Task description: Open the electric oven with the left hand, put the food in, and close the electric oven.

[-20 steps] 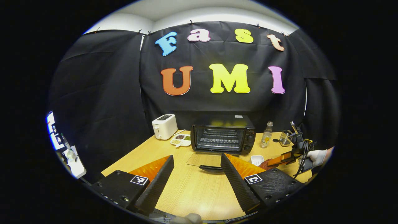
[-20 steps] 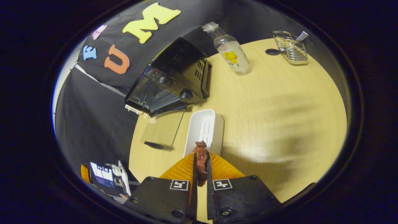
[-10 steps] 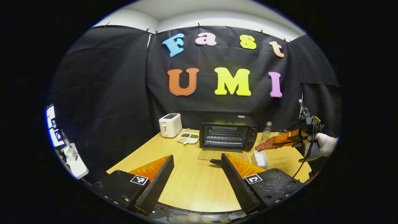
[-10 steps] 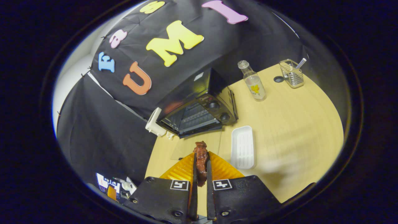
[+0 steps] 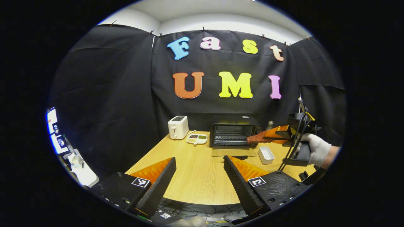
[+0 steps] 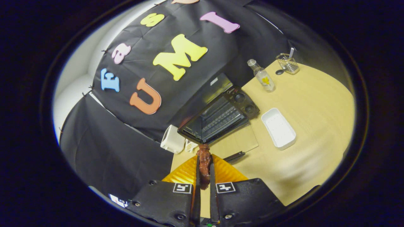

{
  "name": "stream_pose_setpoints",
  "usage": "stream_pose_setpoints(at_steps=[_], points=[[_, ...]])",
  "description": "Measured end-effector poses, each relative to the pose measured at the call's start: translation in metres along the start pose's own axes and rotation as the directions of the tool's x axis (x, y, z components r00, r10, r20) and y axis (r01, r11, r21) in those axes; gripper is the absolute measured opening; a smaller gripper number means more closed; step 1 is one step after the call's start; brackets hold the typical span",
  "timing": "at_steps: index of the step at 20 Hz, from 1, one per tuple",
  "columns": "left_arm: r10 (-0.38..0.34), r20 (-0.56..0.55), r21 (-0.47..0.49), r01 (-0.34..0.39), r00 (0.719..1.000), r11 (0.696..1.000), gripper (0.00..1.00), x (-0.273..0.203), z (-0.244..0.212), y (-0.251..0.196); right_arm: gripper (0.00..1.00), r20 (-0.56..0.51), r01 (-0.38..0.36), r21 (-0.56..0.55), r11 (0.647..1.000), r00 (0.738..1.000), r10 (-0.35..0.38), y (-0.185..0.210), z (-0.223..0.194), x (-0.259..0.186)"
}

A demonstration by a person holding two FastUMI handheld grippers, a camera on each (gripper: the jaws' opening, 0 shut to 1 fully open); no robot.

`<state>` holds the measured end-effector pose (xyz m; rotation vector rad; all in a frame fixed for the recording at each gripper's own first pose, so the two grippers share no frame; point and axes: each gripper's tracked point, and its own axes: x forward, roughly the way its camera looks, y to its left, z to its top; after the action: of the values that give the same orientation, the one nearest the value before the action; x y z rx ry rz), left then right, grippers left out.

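- Now, in the right gripper view, the right gripper (image 6: 204, 176) has its fingers pinched on a reddish-brown piece of food (image 6: 204, 164), which is clamped between them and juts forward past the tips.
- In the left gripper view, the left gripper (image 5: 199, 176) has its fingers spread wide with nothing held between them, low over the near edge of the desk (image 5: 199, 186).
- From that same view, the food (image 5: 257, 138) is seen carried in the air at the right, just in front of the oven mouth, by a gloved hand (image 5: 317, 148).
- The electric oven (image 6: 217, 118) stands at the back of the desk with its glass door (image 6: 235, 143) folded down flat, so the opening step is judged done.
- A white tray (image 6: 278, 128) lies bare beside the door; a toaster (image 5: 178, 127), a divided dish (image 5: 197, 138) and a bottle (image 6: 262, 75) stand further out.
- The step in hand is judged to be the carrying of the food toward the cavity.
- Next, the food needs to be aligned over the lowered door, advanced onto the rack and released; the door is then to be lifted shut.
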<state>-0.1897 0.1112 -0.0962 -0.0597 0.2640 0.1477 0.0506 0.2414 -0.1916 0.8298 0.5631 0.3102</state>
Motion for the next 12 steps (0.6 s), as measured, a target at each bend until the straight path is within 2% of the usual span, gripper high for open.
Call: stream_pose_setpoints(at_steps=[5, 7, 12], points=[[0.028, 0.010, -0.026, -0.028, 1.000, 0.999, 0.97, 0.011, 0.014, 0.011, 0.15, 0.042, 0.013, 0.095, 0.995, 0.999, -0.017, -0.002, -0.010, 0.076], [0.033, 0.004, -0.024, -0.032, 0.999, 0.999, 0.97, 0.020, 0.019, 0.015, 0.15, 0.065, 0.024, 0.143, 0.989, 0.997, -0.033, -0.005, -0.004, 0.110], [0.058, -0.021, -0.024, -0.059, 0.998, 0.998, 0.97, 0.053, 0.025, 0.026, 0.15, 0.130, 0.072, 0.186, 0.980, 0.987, -0.097, -0.017, 0.021, 0.189]])
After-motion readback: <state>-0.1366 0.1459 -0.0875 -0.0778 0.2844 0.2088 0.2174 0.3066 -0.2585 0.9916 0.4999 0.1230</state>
